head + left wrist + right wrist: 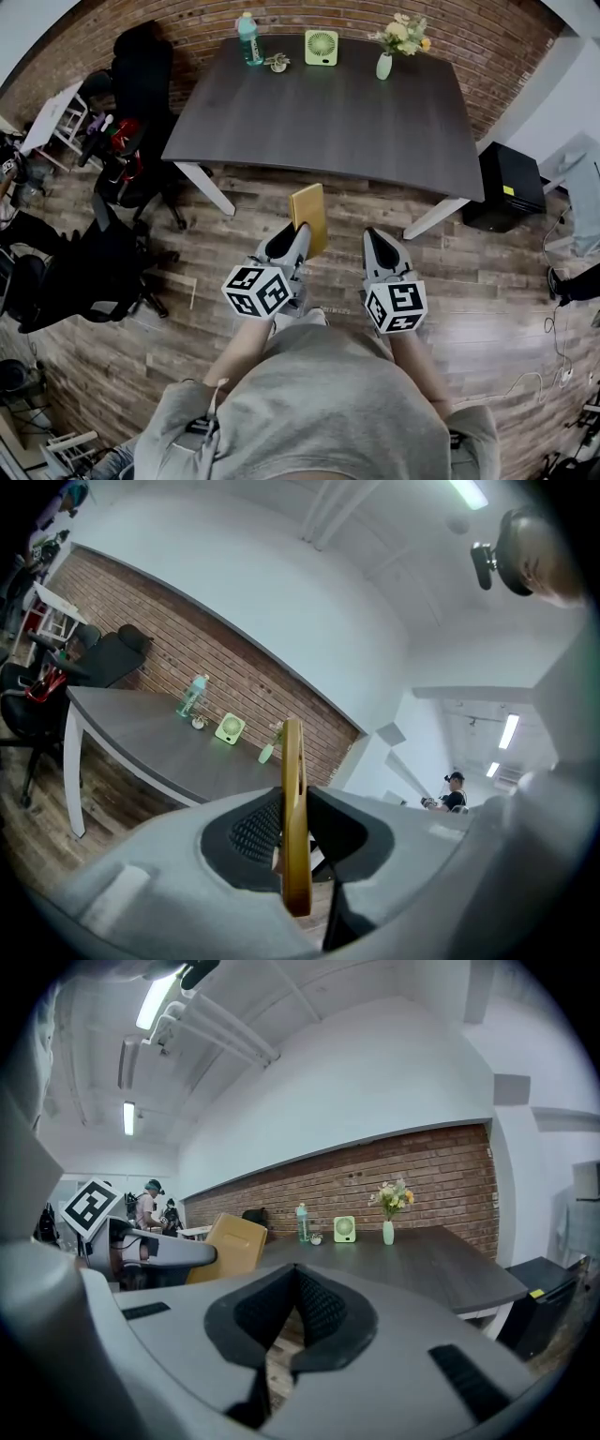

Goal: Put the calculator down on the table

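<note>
Since the left gripper (296,234) is clamped on the calculator (309,214), held on edge over the floor short of the table (328,122), the step calls for reaching past the near edge and tilting it flat before release, well clear of the bottle (248,39), fan (321,47) and vase (384,64). The right gripper (378,239), its 2 jaws together on nothing, can hang back.

I'm looking at a dark rectangular wooden table (328,122) on white legs, standing just ahead of my left claw (298,232), its far edge sitting close to a red brick wall (487,47). Brown wood-plank flooring (469,300) is running beneath the claw. Black office chairs (141,75) are crowding the space to its left, a black boxy cabinet (511,187) is sitting off to its right, and long tube lights (128,1117) are glowing overhead.
</note>
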Available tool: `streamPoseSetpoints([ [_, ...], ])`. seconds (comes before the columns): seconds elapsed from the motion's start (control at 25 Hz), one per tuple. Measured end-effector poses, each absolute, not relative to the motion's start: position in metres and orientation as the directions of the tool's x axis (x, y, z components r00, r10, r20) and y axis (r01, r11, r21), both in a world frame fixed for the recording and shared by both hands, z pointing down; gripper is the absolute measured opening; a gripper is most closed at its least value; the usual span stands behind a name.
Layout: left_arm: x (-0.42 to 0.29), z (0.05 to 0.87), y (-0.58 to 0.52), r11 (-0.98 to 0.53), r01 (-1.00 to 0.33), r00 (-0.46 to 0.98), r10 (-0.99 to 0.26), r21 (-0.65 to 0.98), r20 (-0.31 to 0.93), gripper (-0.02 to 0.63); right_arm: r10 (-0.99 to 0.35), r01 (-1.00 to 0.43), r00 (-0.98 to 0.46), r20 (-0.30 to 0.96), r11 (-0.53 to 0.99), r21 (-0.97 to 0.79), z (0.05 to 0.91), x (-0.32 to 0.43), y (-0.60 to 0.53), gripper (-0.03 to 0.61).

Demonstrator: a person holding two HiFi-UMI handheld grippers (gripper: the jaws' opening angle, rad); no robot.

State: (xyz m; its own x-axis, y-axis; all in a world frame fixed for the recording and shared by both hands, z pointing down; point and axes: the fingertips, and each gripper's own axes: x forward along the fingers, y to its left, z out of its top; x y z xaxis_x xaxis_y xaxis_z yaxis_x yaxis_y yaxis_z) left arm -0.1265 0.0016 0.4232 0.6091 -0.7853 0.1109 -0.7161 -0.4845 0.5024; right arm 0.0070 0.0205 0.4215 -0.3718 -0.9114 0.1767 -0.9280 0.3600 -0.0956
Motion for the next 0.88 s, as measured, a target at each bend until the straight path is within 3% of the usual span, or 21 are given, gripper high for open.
streamPoseSetpoints([
  [0.88, -0.123, 0.437, -0.068, -0.496, -0.698, 0.638, -0.758, 0.516, 0.135, 0.086, -0.921, -0.945, -0.327, 0.212, 0.311, -0.106, 0.436, 0.009, -0.033, 0.003],
])
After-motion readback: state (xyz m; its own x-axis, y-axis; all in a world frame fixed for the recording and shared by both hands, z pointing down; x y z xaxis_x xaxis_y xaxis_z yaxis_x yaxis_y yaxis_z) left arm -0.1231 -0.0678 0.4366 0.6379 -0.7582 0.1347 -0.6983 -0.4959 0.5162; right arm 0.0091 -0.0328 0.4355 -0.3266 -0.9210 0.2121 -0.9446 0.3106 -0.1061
